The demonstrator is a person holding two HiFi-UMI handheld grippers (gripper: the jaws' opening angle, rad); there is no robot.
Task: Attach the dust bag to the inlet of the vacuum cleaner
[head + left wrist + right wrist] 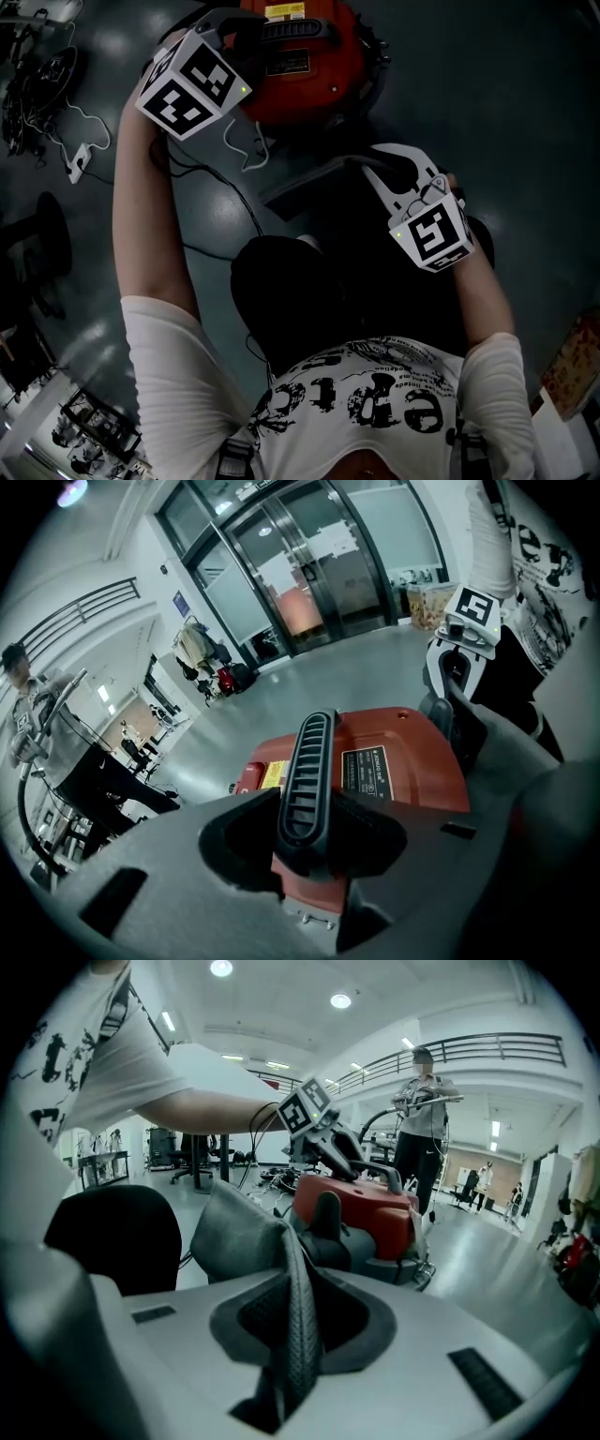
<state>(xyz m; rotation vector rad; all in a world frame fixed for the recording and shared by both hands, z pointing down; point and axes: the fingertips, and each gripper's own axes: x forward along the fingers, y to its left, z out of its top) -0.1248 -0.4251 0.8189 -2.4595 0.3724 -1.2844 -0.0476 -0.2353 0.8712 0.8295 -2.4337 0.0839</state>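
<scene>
The red vacuum cleaner (309,89) stands on the floor at the top of the head view. My left gripper (248,28) reaches down onto it. In the left gripper view the left gripper (305,827) is shut on the black ribbed carry handle (309,761) above the red body (394,761). The grey fabric dust bag (305,187) lies just below the vacuum cleaner. My right gripper (370,167) holds its edge. In the right gripper view the right gripper (298,1335) pinches a fold of the dust bag (244,1232), with the vacuum cleaner (370,1208) and the left gripper (328,1147) beyond.
Cables and a white power strip (80,159) lie on the grey floor at the left. The person's dark-clad knee (281,300) is close below the bag. A cardboard box (572,366) sits at the right edge. Another person (422,1119) stands behind the vacuum cleaner.
</scene>
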